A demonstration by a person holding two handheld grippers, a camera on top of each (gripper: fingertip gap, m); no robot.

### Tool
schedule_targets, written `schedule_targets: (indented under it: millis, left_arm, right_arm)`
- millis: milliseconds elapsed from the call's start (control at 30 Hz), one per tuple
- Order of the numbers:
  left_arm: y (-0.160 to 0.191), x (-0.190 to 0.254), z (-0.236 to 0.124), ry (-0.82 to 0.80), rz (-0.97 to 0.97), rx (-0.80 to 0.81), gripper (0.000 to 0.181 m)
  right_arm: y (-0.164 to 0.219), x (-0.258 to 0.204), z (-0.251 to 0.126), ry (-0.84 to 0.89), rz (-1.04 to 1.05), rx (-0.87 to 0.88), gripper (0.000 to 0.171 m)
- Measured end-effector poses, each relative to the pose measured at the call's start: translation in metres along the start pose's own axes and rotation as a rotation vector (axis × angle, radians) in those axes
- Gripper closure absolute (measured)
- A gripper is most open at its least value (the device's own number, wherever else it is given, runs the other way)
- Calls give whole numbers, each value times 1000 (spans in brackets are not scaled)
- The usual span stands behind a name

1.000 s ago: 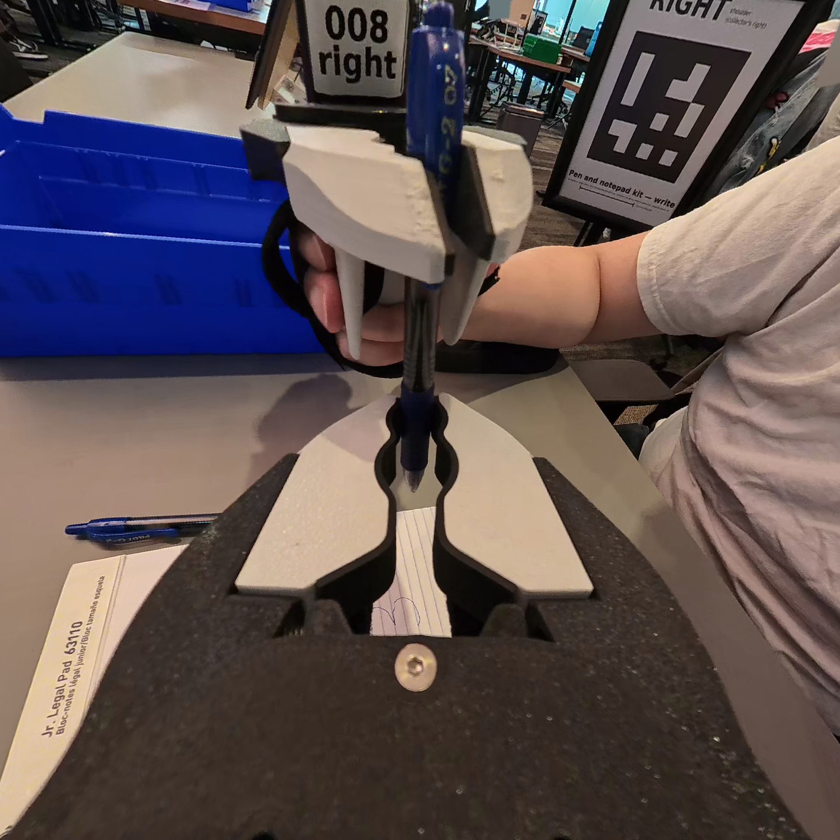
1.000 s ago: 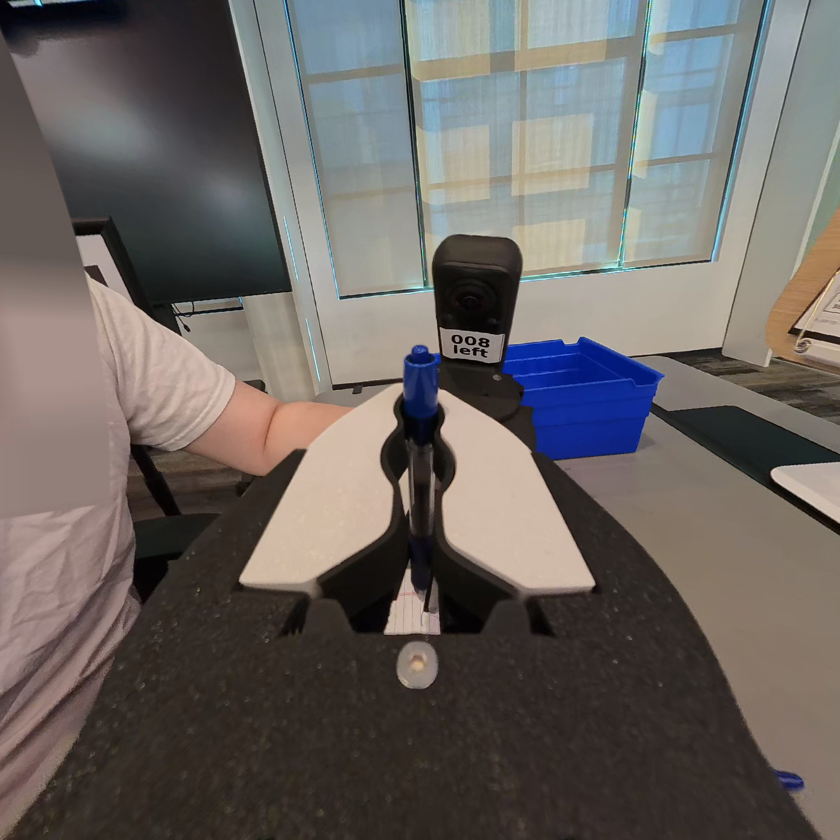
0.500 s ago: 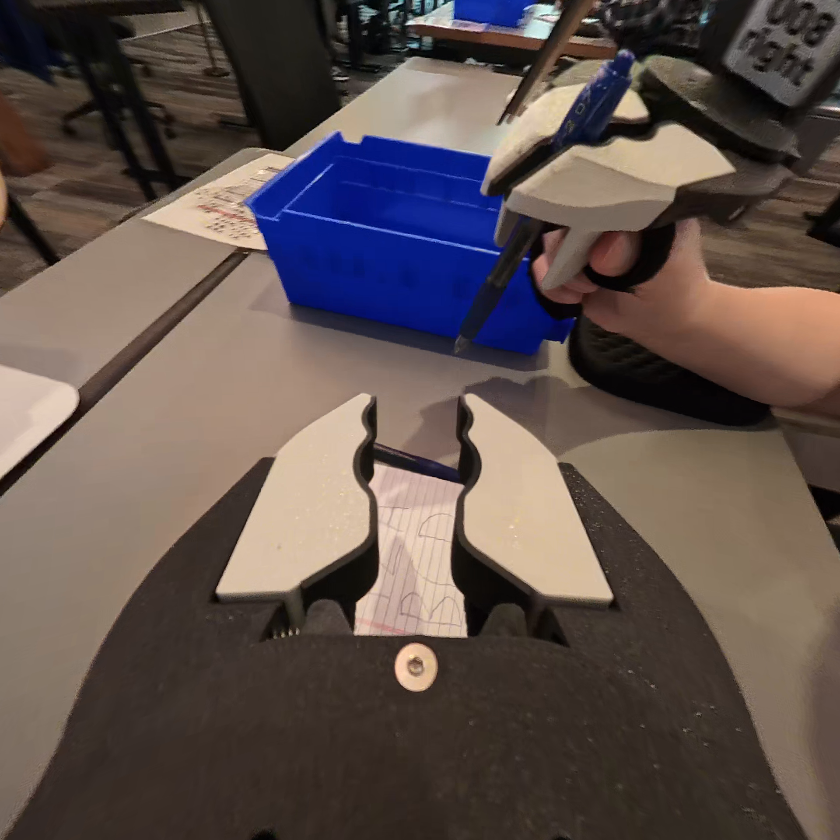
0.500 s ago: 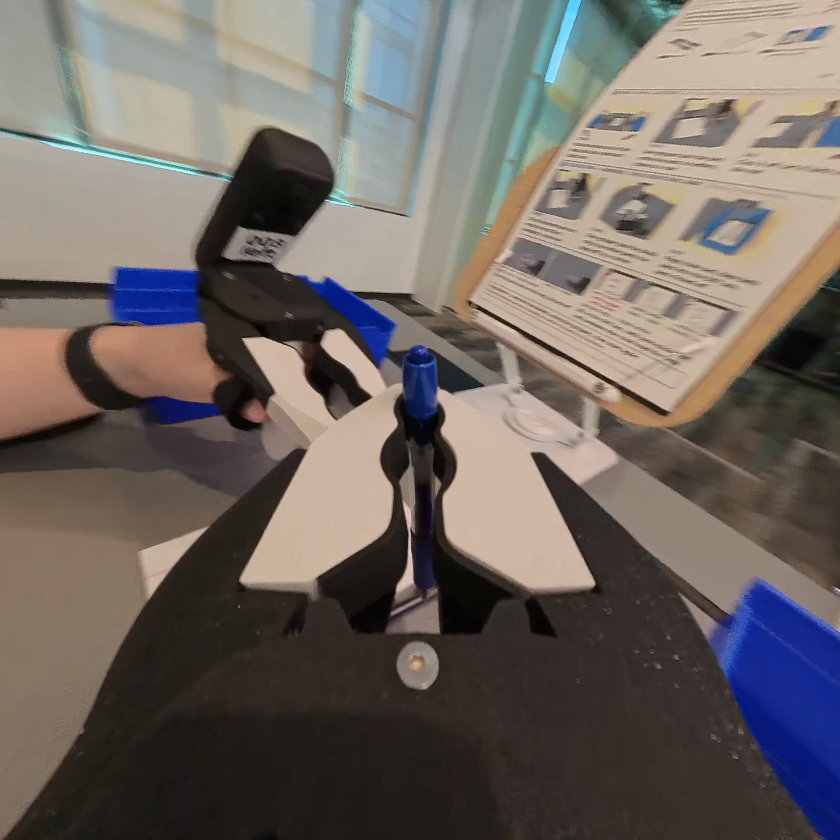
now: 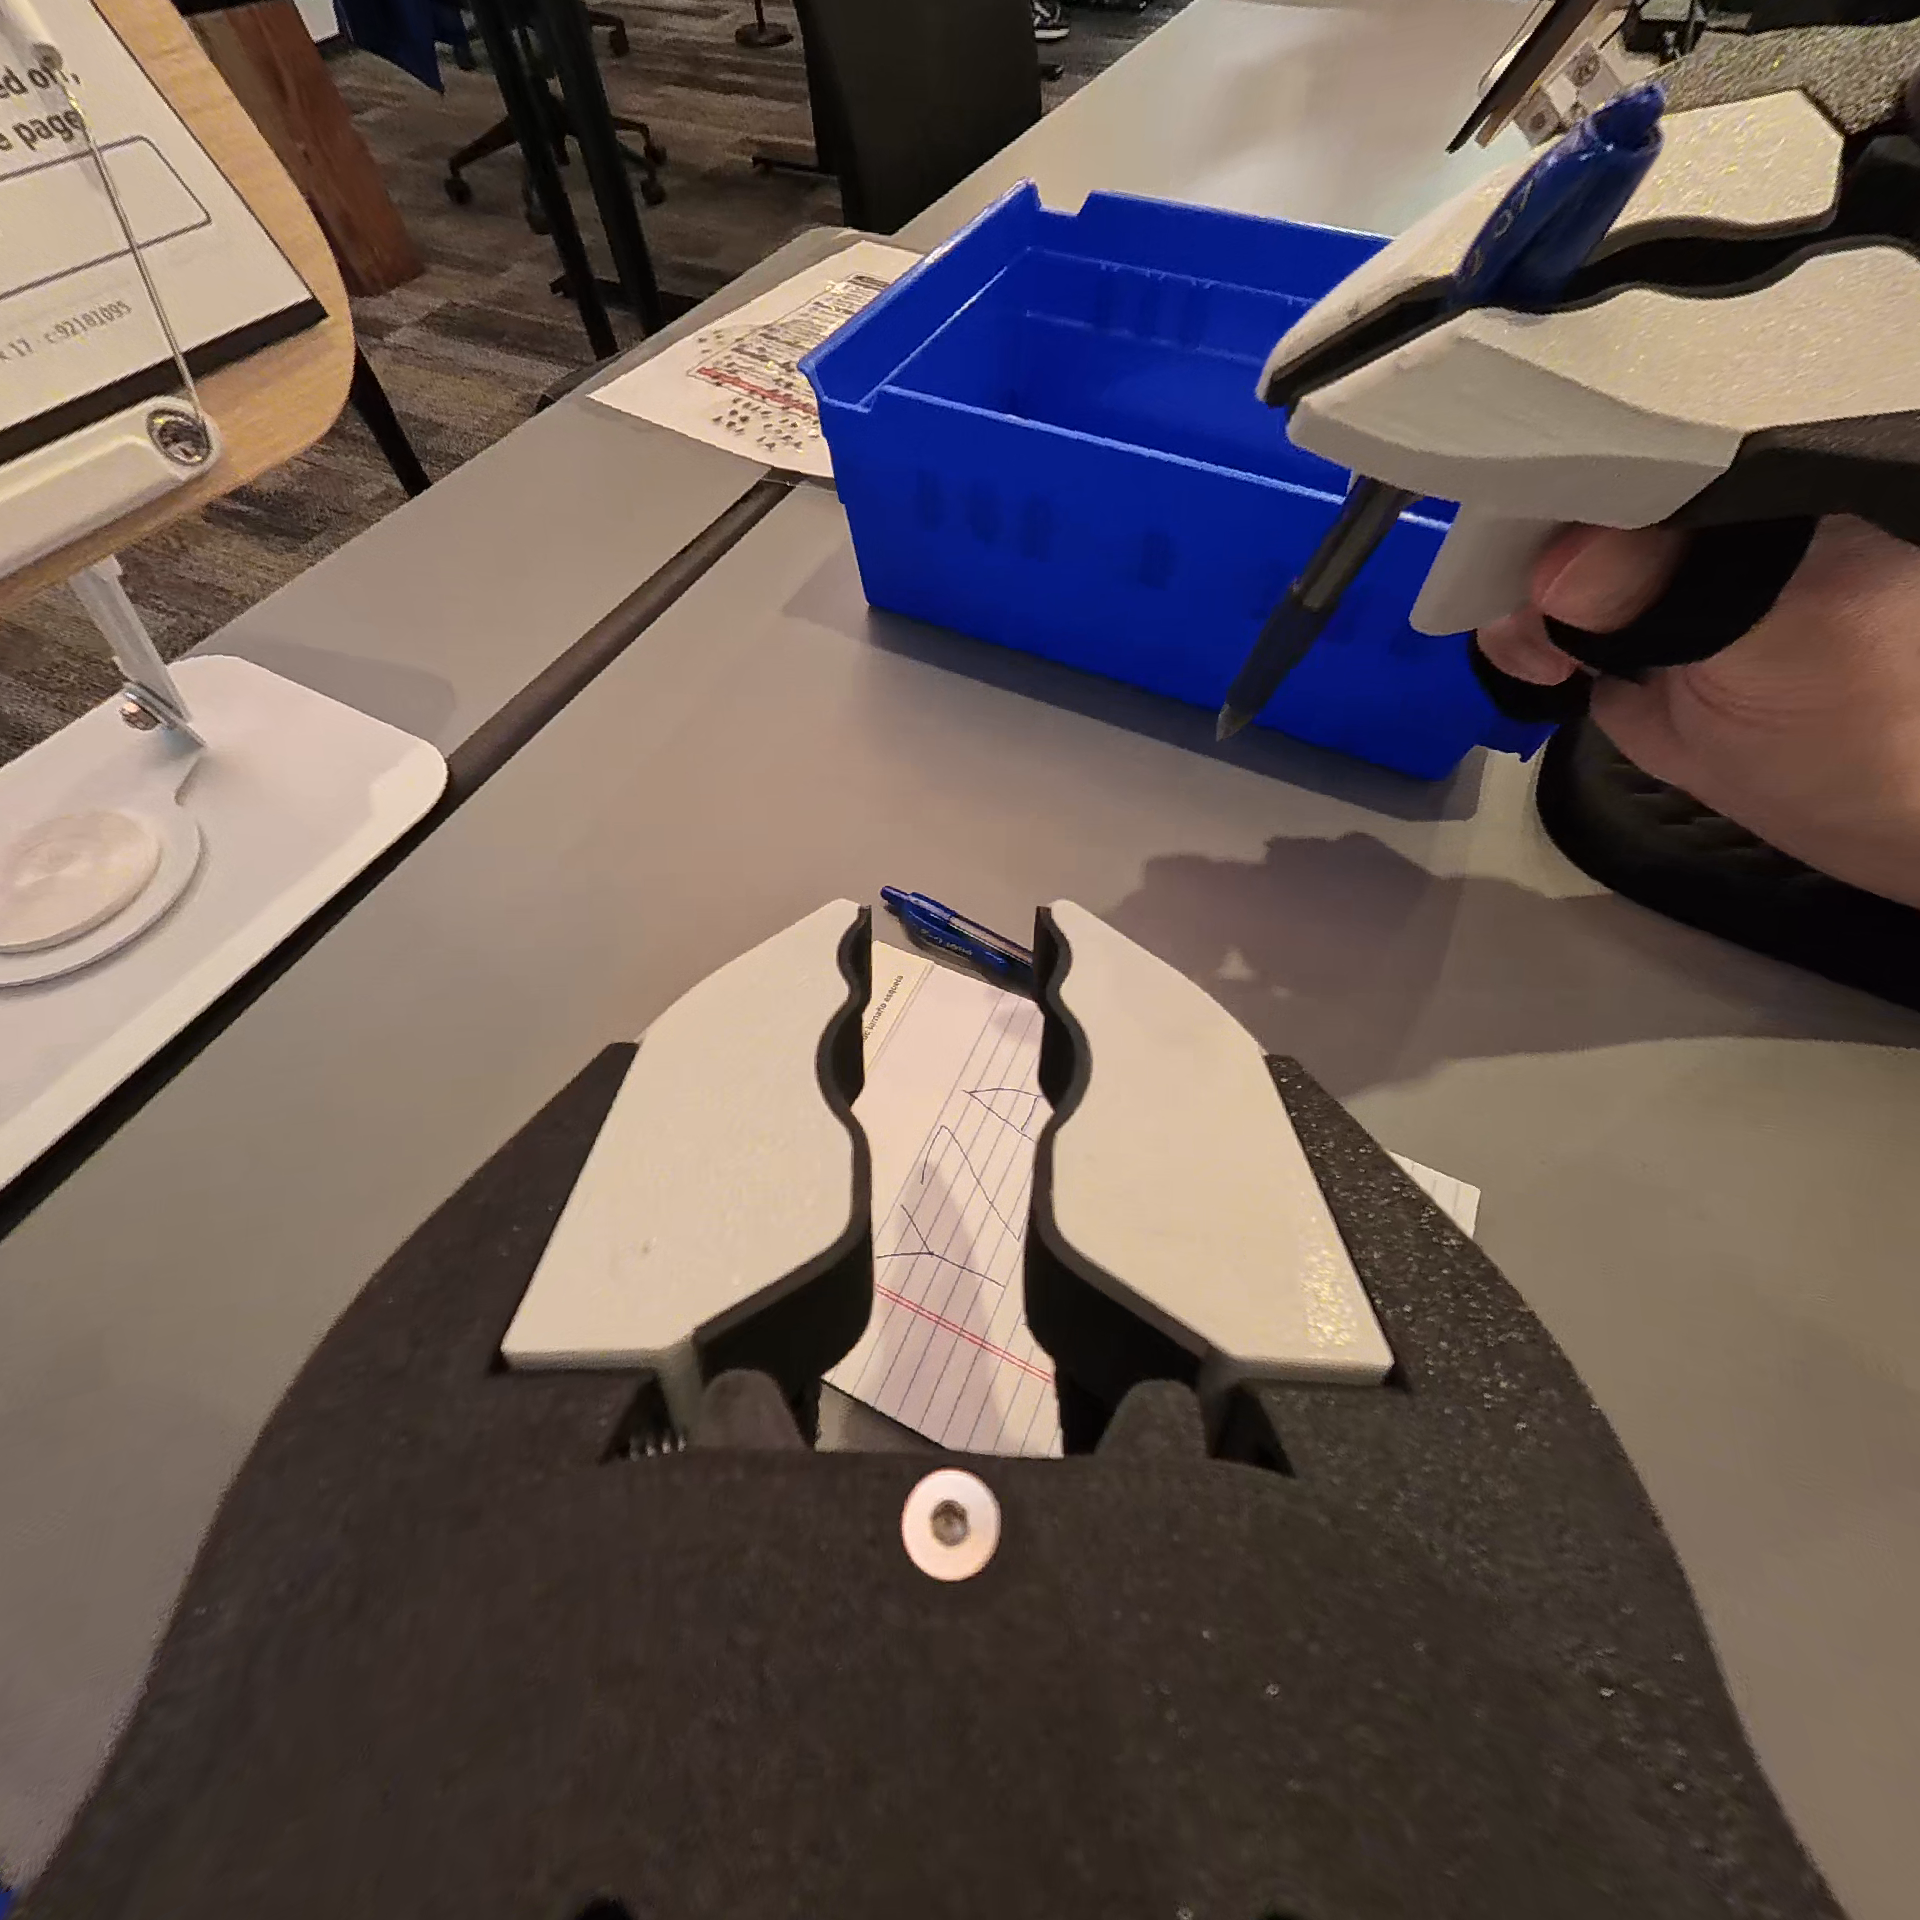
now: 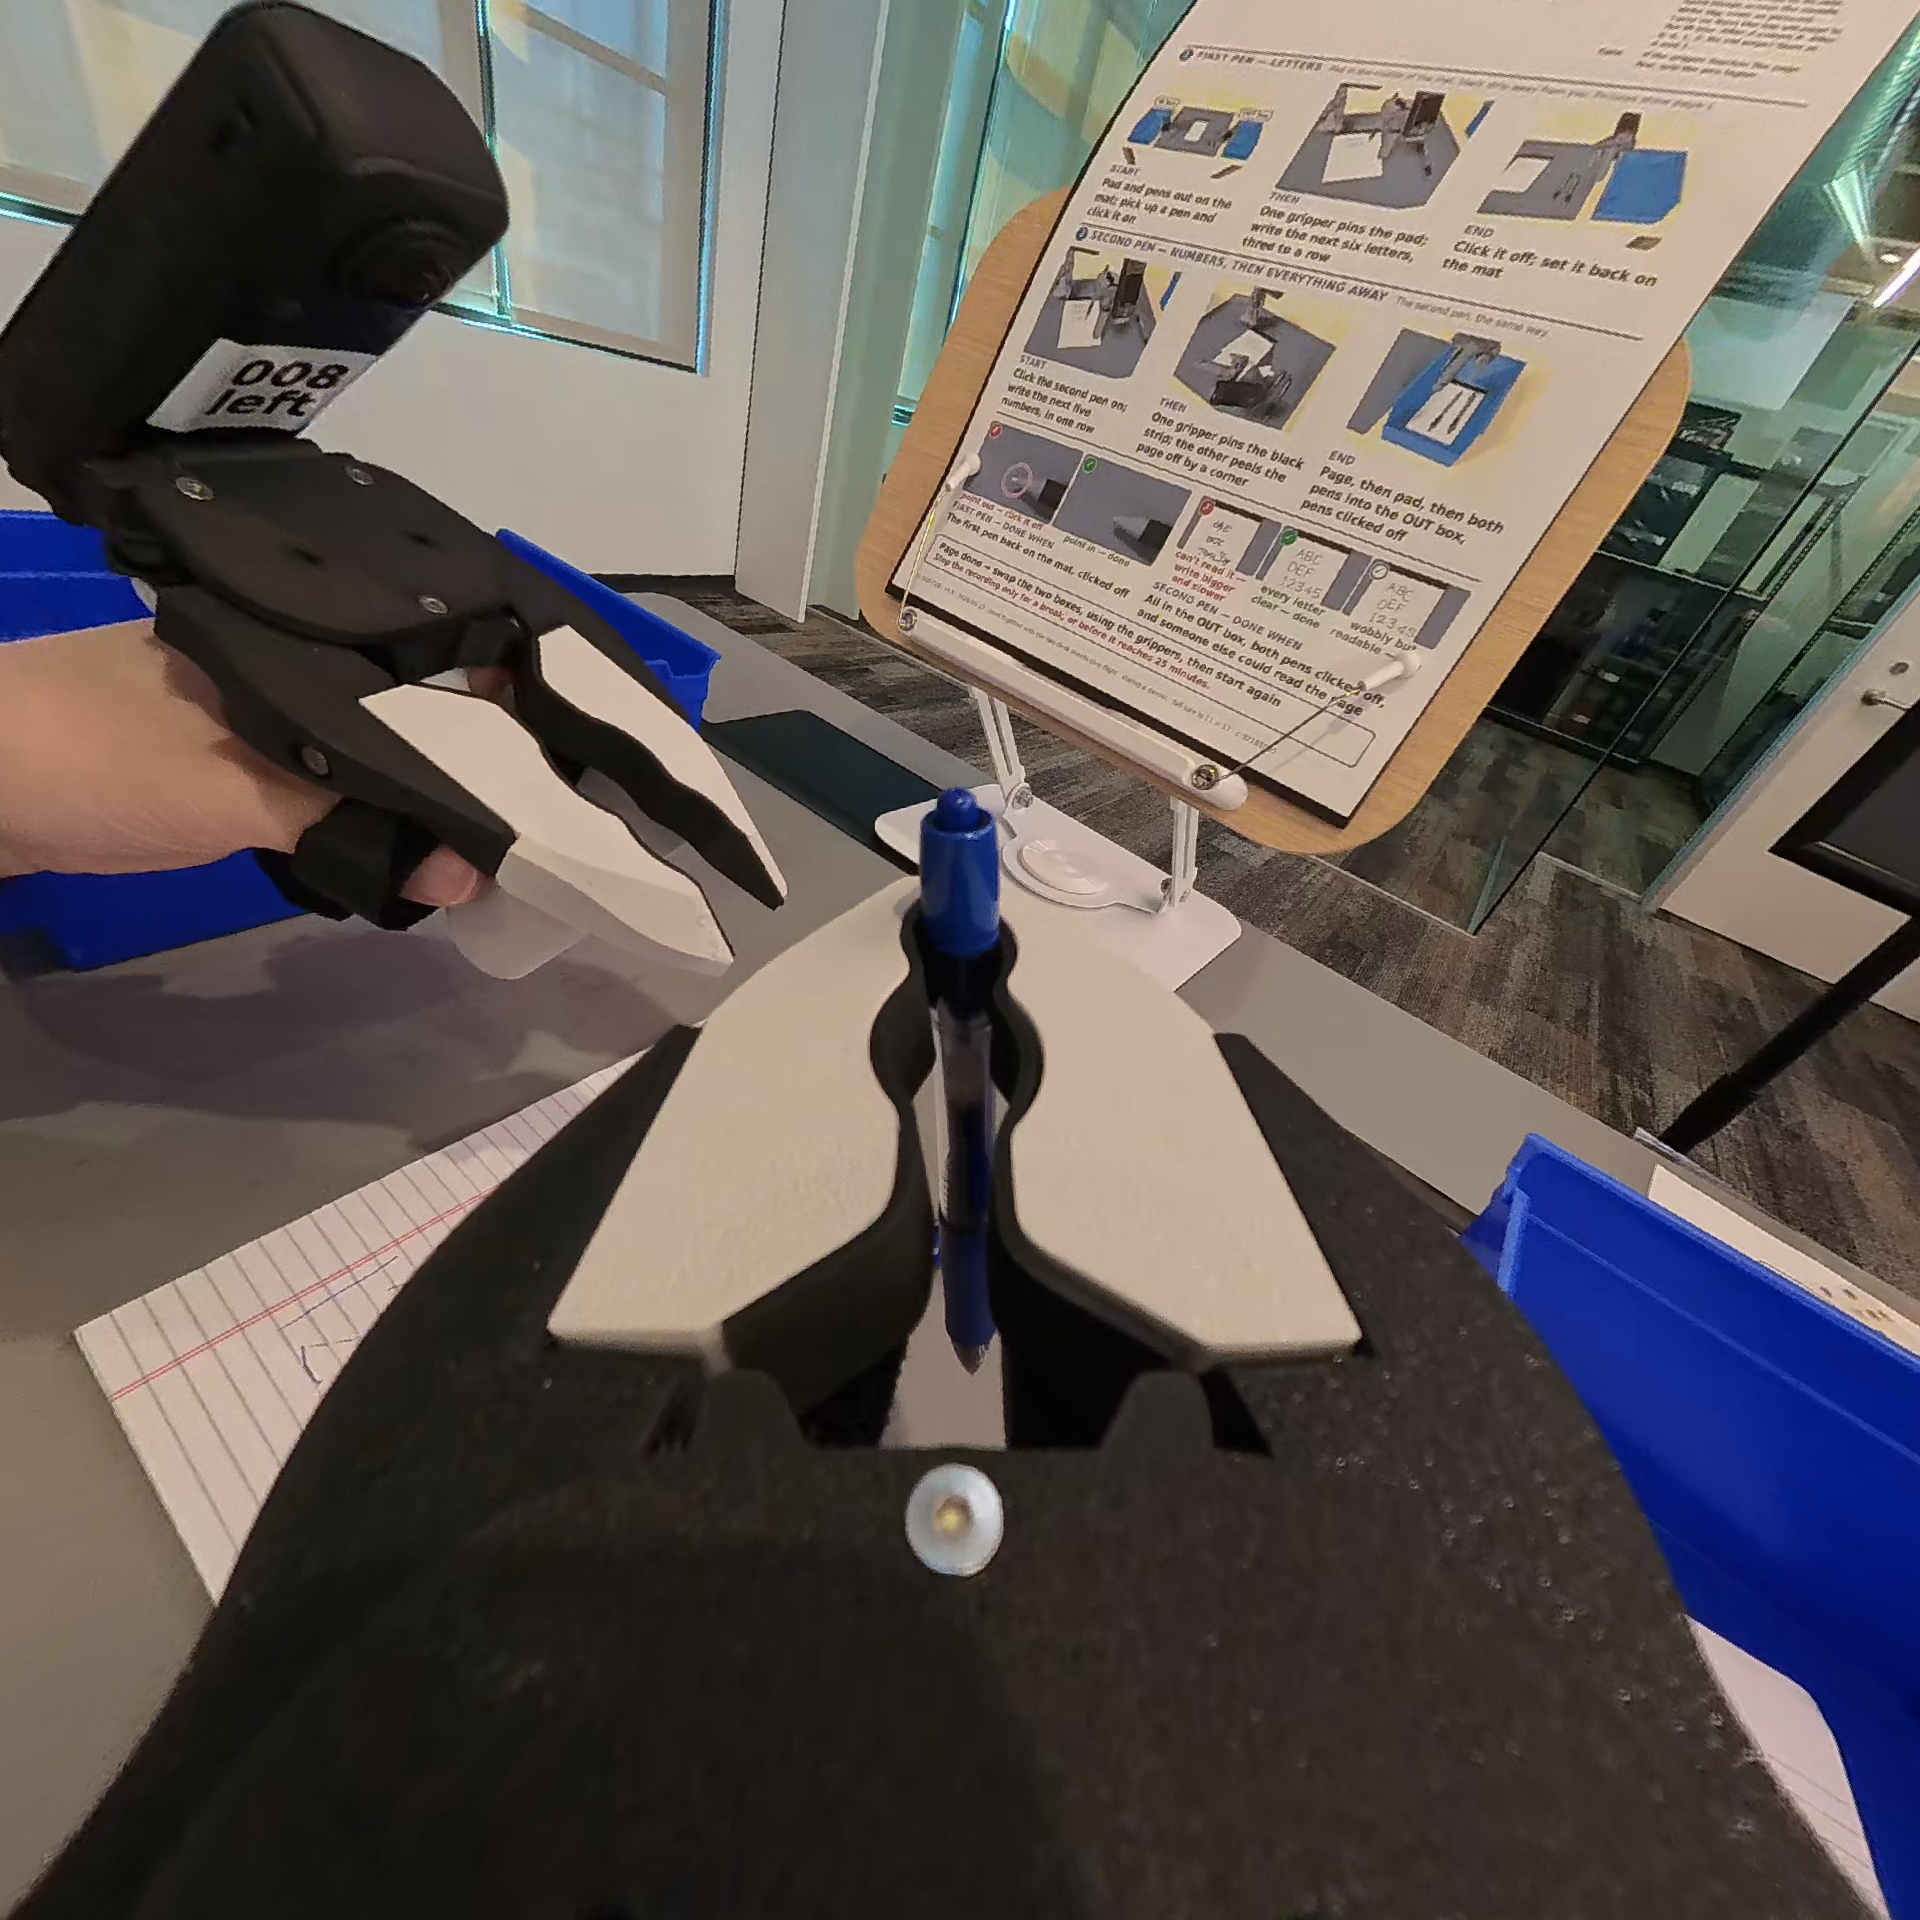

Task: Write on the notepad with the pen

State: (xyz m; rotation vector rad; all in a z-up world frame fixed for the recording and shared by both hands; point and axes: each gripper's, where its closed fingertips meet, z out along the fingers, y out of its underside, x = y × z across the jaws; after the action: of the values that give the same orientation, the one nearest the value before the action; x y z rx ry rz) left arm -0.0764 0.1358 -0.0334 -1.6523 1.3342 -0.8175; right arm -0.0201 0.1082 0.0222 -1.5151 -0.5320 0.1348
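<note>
A white lined notepad (image 5: 956, 1195) with blue pen marks lies on the grey table, under my left gripper (image 5: 951, 920). That gripper is open and empty above the pad. My right gripper (image 6: 956, 914) is shut on a blue pen (image 6: 961, 1091). In the left wrist view the right gripper (image 5: 1288, 390) holds the pen (image 5: 1340, 540) tilted, tip down, in the air in front of the blue bin and off the pad. The right wrist view shows the left gripper (image 6: 750, 925) with its jaws apart, above the table beyond the pad (image 6: 312, 1299).
A second blue pen (image 5: 956, 940) lies on the table at the pad's far edge. A blue bin (image 5: 1091, 468) stands beyond it, and another blue bin (image 6: 1714, 1403) to the right. An instruction board on a white stand (image 6: 1299, 468) is at the table's far side. One gripper's finger ends stand about 9 cm off the other's.
A second ago the left gripper's fingers were close around the pen tip. They have opened, and the right gripper has carried the pen up and off to the right.
</note>
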Motion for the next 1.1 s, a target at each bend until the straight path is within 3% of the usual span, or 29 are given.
schedule_targets:
  millis: [367,533,633,867,933,1100]
  left_arm:
    - [21,-25,2,-137,0,-110,154]
    - [52,-28,12,-134,-5,-252,181]
    - [68,-26,18,-117,-10,-323,181]
    - [92,-24,29,-110,-57,-407,181]
    - [95,-25,32,-127,-43,-414,181]
    - [111,-18,35,-85,-78,-494,181]
  right_arm:
    - [8,-11,5,-20,-62,-34,165]
    - [2,-19,3,-65,-87,2,165]
    - [-10,-37,-2,-192,-88,66,166]
    - [-16,-91,-29,-640,290,238,166]
    - [-7,-95,-23,-680,392,231,166]
    - [24,-95,0,-659,399,133,166]
